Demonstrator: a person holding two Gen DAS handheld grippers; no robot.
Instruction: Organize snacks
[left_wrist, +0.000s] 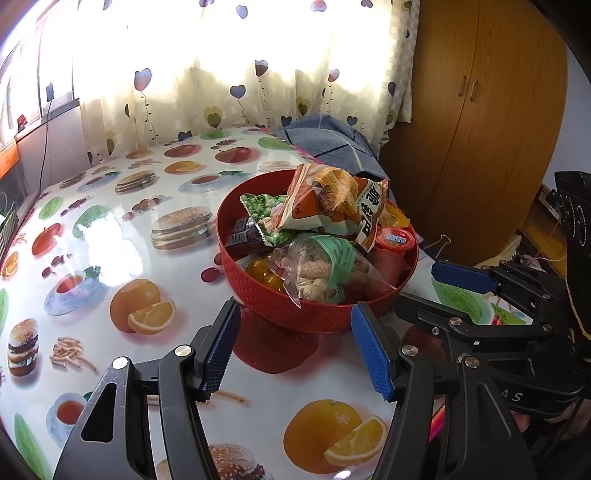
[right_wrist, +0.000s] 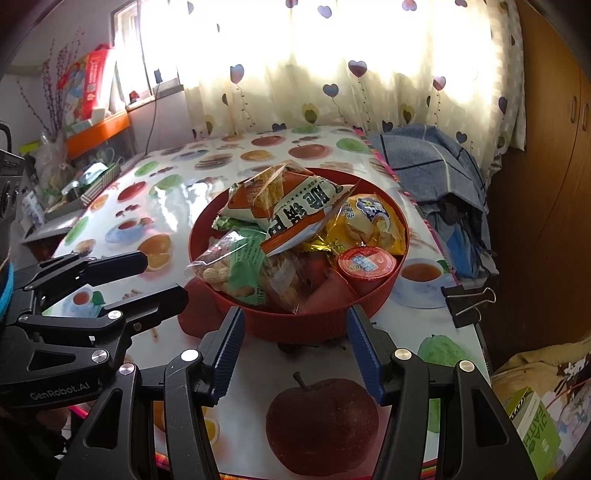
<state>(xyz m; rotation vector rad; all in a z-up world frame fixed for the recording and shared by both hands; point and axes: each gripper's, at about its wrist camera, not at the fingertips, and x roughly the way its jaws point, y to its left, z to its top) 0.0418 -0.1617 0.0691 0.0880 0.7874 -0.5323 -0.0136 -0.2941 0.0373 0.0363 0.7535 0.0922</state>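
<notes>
A round red basket (left_wrist: 280, 306) (right_wrist: 258, 321) stands on the fruit-print table, filled with snack packs. On top lies an orange and white crisp bag (left_wrist: 332, 201) (right_wrist: 291, 206). In front is a clear and green peanut bag (left_wrist: 321, 269) (right_wrist: 236, 269). A red-lidded jelly cup (left_wrist: 397, 236) (right_wrist: 367, 262) sits at its right side, and a yellow snack bag (right_wrist: 369, 225) behind that. My left gripper (left_wrist: 295, 343) is open and empty just before the basket. My right gripper (right_wrist: 295, 343) is open and empty before the basket too; it also shows in the left wrist view (left_wrist: 421, 282).
A folded blue checked cloth (left_wrist: 328, 142) (right_wrist: 436, 166) lies past the table's far right edge. A black binder clip (right_wrist: 465, 301) grips the right table edge. A wooden wardrobe (left_wrist: 480, 122) stands to the right. Boxes and clutter (right_wrist: 81, 110) stand at the left.
</notes>
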